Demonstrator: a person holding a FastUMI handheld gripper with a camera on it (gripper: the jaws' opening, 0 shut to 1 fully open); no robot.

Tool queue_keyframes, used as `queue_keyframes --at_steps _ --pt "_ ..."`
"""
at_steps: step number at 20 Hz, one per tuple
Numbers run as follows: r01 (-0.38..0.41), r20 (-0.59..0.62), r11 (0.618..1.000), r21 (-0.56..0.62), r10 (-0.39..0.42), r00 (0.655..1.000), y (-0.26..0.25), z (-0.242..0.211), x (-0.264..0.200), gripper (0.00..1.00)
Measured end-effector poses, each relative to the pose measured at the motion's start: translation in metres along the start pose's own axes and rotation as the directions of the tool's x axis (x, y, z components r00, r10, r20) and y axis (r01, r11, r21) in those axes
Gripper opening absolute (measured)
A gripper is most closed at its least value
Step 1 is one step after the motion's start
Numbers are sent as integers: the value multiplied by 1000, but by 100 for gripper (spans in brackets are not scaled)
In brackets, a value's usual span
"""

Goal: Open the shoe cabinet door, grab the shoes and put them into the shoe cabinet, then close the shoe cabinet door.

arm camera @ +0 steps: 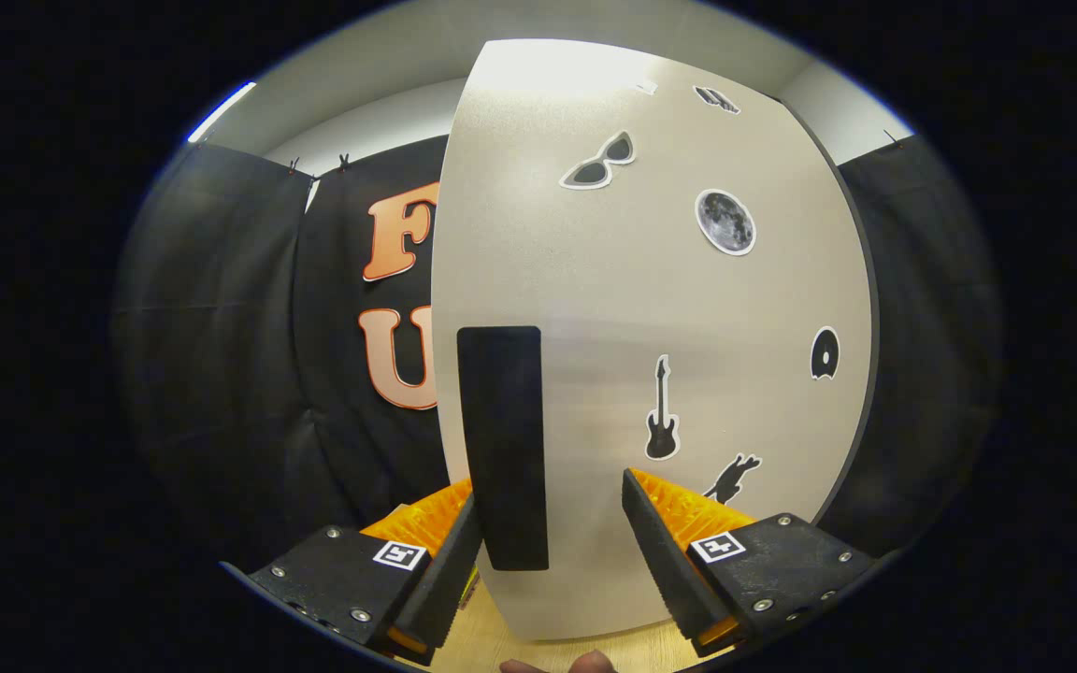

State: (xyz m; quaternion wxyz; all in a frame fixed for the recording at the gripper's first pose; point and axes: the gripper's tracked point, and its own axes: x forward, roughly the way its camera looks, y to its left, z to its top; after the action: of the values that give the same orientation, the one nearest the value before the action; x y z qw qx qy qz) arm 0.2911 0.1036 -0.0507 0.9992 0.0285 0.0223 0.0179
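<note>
One door (651, 308) filled the view, shut as far as I could tell | handle (503, 447) just ahead between the jaws | gripper (548, 533) wide, nothing held | guess: stiff smooth panel, light swing, so pinch the raised handle, face looked too slick

No text, number or brand can be read on the shoe cabinet door (651, 308). It carries only picture stickers: sunglasses (600, 163), a moon (725, 221), a guitar (661, 412) and a disc (825, 353).
</note>
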Motion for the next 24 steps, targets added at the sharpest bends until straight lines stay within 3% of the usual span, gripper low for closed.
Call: queue_keyframes --at_steps 13,18,24 --pt "95 -4 995 18 -95 995 3 1 19 88" --pt "93 -7 995 30 -93 996 7 2 21 88" --pt "52 -47 995 79 -48 998 8 3 -28 88"
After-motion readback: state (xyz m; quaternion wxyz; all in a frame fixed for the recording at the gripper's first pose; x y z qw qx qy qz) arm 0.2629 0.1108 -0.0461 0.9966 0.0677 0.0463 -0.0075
